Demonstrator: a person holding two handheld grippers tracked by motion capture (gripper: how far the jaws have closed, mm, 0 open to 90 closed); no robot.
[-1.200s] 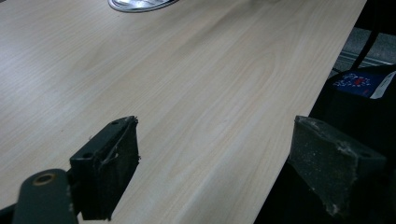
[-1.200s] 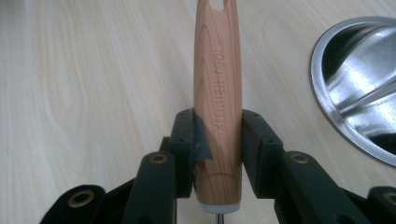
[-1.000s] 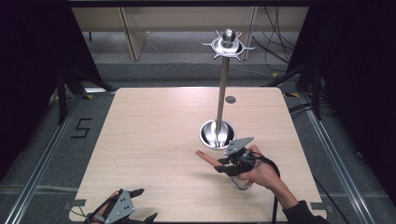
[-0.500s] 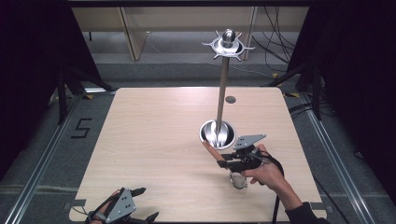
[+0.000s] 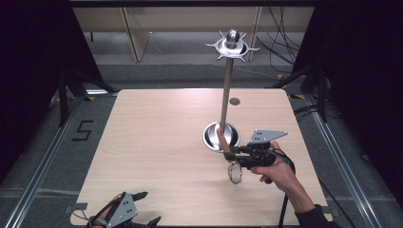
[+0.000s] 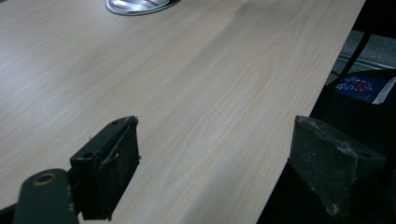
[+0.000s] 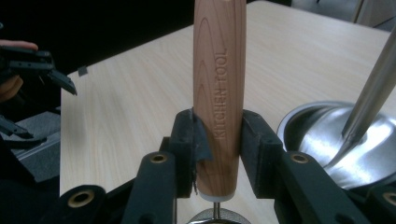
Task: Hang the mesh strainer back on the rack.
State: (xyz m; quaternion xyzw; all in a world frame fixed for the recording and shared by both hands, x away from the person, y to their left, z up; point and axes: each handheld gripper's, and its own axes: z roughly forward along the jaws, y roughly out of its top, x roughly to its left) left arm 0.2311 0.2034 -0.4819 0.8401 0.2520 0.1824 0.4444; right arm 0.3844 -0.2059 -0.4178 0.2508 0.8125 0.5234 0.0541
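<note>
Right tool [image 5: 227, 155] edged rightward | clamps wooden handle [image 7: 219, 93] beside bowl [image 5: 209, 135] | left tool [image 6: 215, 168] agape at table edge [image 6: 322, 88]

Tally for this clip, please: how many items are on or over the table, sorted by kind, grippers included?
Metal utensil stand (round base, pole, hook crown): 1
Wooden-handled kitchen tool, clamped in the right gripper, its metal end hanging below: 1
Grippers: 2, the right gripper and the left gripper, which is open at the near edge of the table
Total: 4
</note>
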